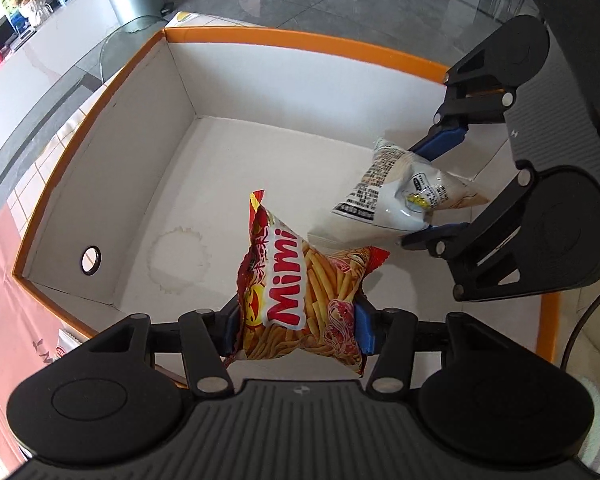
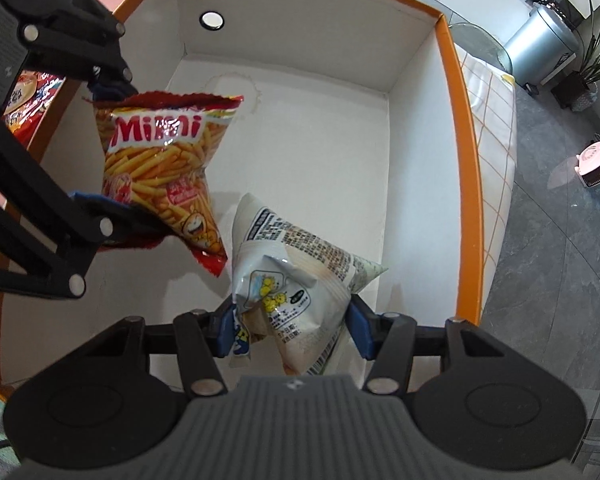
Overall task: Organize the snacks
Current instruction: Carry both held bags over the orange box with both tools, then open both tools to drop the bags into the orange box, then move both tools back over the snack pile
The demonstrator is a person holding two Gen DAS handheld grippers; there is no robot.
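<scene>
From the left wrist, the left gripper (image 1: 296,326) pinches a red snack bag (image 1: 300,284) over the near side of the orange-rimmed box (image 1: 300,42). From the right wrist, the right gripper (image 2: 292,330) clamps a white snack bag (image 2: 292,276) just right of it. Let go together, the bags could land overlapping.

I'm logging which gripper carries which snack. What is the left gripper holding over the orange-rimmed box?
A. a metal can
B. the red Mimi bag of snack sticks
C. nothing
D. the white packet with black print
B: in the left wrist view the left gripper has its blue pads pressed on both sides of the red Mimi bag, while the white packet sits in the right gripper.
</scene>
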